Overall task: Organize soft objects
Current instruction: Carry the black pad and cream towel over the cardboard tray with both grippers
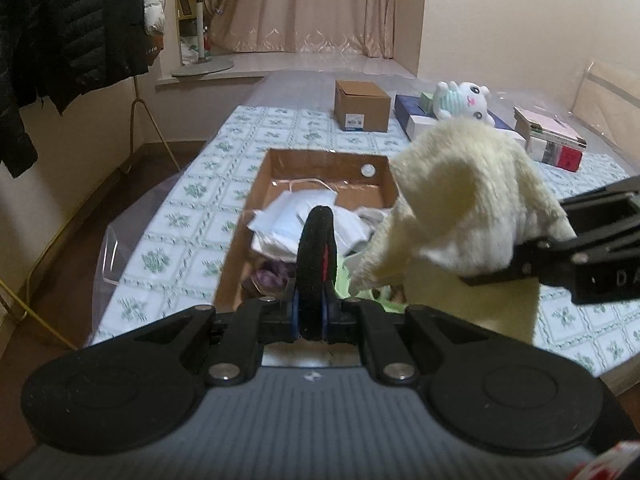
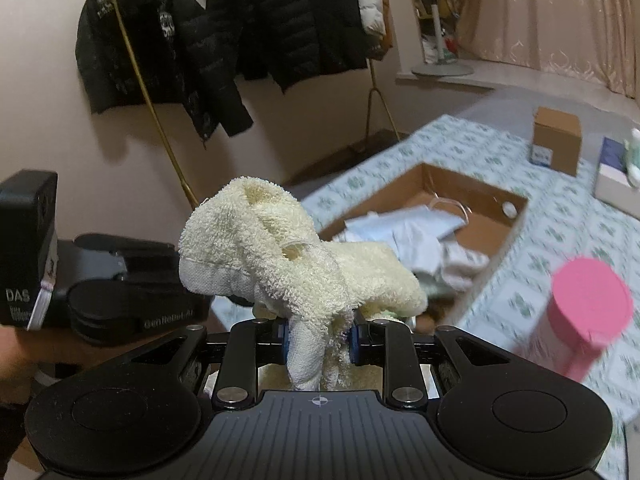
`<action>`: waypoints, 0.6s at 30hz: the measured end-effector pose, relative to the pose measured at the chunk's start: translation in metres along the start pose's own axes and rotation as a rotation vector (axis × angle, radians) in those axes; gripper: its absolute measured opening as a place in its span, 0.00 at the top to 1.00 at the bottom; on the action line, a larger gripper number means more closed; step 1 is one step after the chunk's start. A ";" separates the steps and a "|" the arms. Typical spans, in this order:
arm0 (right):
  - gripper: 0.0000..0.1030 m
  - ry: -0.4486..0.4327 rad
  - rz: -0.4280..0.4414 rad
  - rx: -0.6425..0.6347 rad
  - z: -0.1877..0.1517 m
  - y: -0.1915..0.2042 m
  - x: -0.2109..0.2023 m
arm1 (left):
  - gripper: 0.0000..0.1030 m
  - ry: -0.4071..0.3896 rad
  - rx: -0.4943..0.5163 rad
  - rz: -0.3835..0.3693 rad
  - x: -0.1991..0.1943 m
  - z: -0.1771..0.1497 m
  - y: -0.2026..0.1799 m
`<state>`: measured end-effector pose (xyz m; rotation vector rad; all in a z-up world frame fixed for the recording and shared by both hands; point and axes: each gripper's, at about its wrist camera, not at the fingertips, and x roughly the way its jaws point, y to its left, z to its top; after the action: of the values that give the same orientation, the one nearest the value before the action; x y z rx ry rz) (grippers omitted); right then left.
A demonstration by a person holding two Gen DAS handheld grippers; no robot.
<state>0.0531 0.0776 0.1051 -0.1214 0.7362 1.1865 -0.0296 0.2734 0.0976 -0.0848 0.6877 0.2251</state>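
Note:
My left gripper (image 1: 314,312) is shut on a black fuzzy band (image 1: 314,248) that stands upright between its blue pads, above the near end of an open cardboard box (image 1: 328,168). Inside the box lie white cloths (image 1: 288,220) and some green and purple fabric. To the right, my right gripper (image 1: 504,266) is shut on a cream terry towel (image 1: 468,200) that hangs over the box's right edge. In the right wrist view the towel (image 2: 280,256) bunches over my right gripper (image 2: 318,340), and the box (image 2: 460,184) lies beyond it.
A white plush toy (image 1: 464,100), a small closed carton (image 1: 362,106) and stacked boxes (image 1: 552,140) sit at the table's far end. A pink cylinder (image 2: 588,308) stands close on the right. Dark jackets (image 2: 160,48) hang on a gold rack at the left.

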 end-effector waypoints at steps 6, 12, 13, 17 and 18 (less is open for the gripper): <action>0.75 -0.002 0.002 0.009 0.040 -0.018 0.030 | 0.91 -0.005 -0.009 0.003 0.023 0.031 0.027; 0.75 0.021 0.008 0.063 0.080 -0.058 0.060 | 0.91 0.007 -0.011 -0.017 0.057 0.063 0.047; 0.75 0.030 0.011 0.080 0.087 -0.067 0.066 | 0.91 0.008 -0.013 -0.019 0.063 0.067 0.049; 0.75 0.039 0.007 0.147 0.110 -0.098 0.083 | 0.91 0.005 -0.004 -0.020 0.086 0.085 0.052; 0.75 0.041 0.000 0.164 0.115 -0.106 0.088 | 0.91 0.007 -0.005 -0.024 0.092 0.089 0.053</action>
<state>0.2134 0.1574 0.1120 -0.0093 0.8665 1.1220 0.0826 0.3548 0.1073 -0.0983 0.6927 0.2038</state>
